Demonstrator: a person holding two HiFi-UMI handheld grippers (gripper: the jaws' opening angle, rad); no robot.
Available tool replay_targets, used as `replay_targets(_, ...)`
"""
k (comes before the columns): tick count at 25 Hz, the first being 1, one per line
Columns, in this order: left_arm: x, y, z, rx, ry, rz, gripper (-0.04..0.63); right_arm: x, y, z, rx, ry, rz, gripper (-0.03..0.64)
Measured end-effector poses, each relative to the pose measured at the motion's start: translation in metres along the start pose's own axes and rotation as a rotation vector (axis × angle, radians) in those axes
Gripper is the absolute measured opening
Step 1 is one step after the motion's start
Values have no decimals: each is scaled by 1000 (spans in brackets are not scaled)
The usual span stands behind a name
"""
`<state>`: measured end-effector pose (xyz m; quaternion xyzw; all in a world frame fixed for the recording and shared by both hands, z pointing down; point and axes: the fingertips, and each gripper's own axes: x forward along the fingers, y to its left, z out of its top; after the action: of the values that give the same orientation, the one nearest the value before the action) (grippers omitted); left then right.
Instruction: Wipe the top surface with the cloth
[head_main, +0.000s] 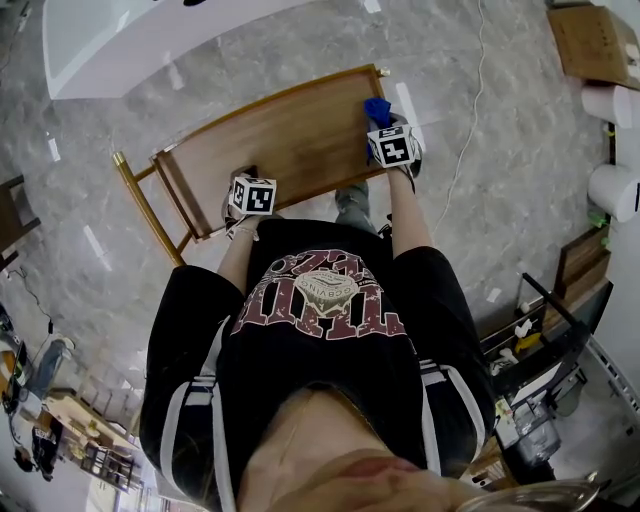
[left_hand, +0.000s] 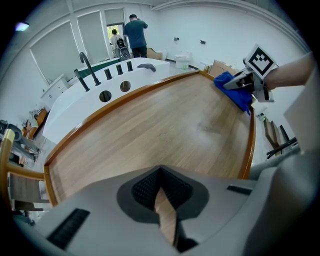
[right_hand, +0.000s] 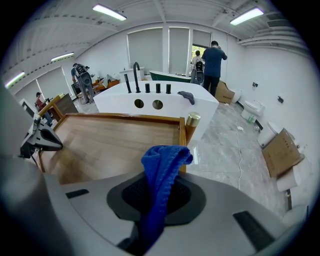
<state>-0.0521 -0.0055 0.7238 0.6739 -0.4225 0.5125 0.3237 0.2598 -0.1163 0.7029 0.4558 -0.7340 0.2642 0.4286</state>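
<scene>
The blue cloth (right_hand: 162, 167) is clamped between the jaws of the right gripper (right_hand: 157, 196). It is held against the wooden bench (head_main: 285, 140) at the right edge, near the far right corner. The left gripper (left_hand: 160, 172) is positioned at the near left corner, its jaws closed together with nothing gripped.

Wooden table top (head_main: 290, 140) — plank-grained, bounded by a raised, glossy brown rim (left_hand: 100, 112) and carried on a gold-coloured frame (head_main: 150, 211). It stands on a grey marbled floor (head_main: 480, 130). On the wood: a blue cloth (left_hand: 235, 92), bunched at the right-hand corner just beside the rim. A faint dull patch (left_hand: 210, 127) shows mid-surface.
</scene>
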Motion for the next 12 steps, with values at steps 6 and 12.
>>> replay_targets(6, 0, 1, -2, -3, -14, -1, 49, 2, 6, -1, -9, 10, -6, 55)
replay_targets(12, 2, 1, -1, -4, -19, -5, 49, 6, 22, -1, -44, 28, 28, 55)
